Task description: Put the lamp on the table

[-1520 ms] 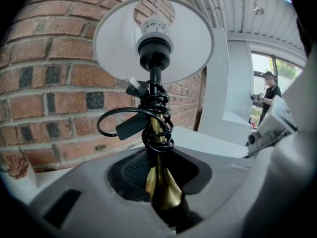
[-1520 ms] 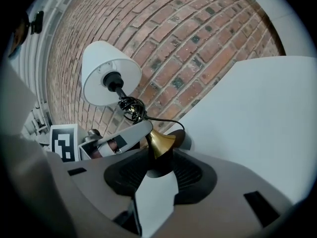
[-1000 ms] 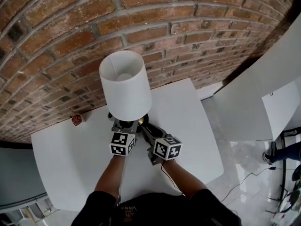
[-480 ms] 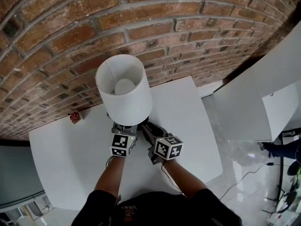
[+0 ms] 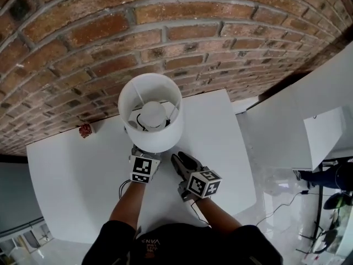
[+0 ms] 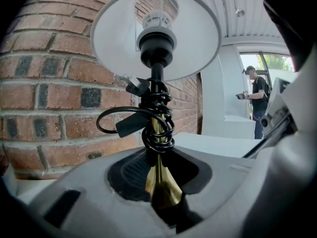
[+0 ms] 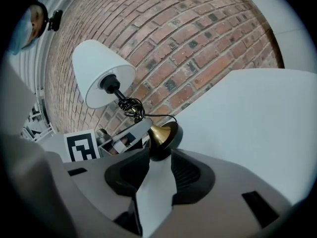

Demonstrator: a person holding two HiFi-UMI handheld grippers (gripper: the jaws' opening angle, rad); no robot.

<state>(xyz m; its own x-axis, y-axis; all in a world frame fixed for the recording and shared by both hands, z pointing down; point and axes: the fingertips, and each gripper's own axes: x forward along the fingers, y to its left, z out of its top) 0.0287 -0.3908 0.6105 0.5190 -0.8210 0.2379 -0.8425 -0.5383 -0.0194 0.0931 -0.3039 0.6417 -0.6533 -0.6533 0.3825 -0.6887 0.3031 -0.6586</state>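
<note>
The lamp (image 5: 150, 119) stands upright toward the back edge of the white surface (image 5: 71, 186), roughly midway along it and close to the brick wall (image 5: 165, 32). From the head view one looks straight down into its white shade (image 5: 165, 139), with the bulb (image 5: 153, 114) showing inside. In the right gripper view the round black base (image 7: 166, 135) sits on the surface, and the flared brass foot of the stem rises out of it. The left claw (image 5: 144, 153) reaches in under the shade from the front edge of the surface and is closed on the lamp low down. In the left gripper view the brass stem (image 6: 159, 182) fills the gap between the dark pads, which press on it from either side. A black cord (image 6: 157, 118) is wound in loops round the stem just above the grip, with the plug end sticking out to one side. The right claw (image 5: 177, 159) lies just beside the left one on the surface and holds nothing. Its jaws stand apart with only bare white surface between them, and the lamp's base is just ahead of its tips, not touching them as far as can be seen. Well apart from the lamp, a small red object (image 5: 85, 130) sits at the back edge near the left corner, against the wall. In the left gripper view a person (image 6: 257, 100) stands in the background.
</note>
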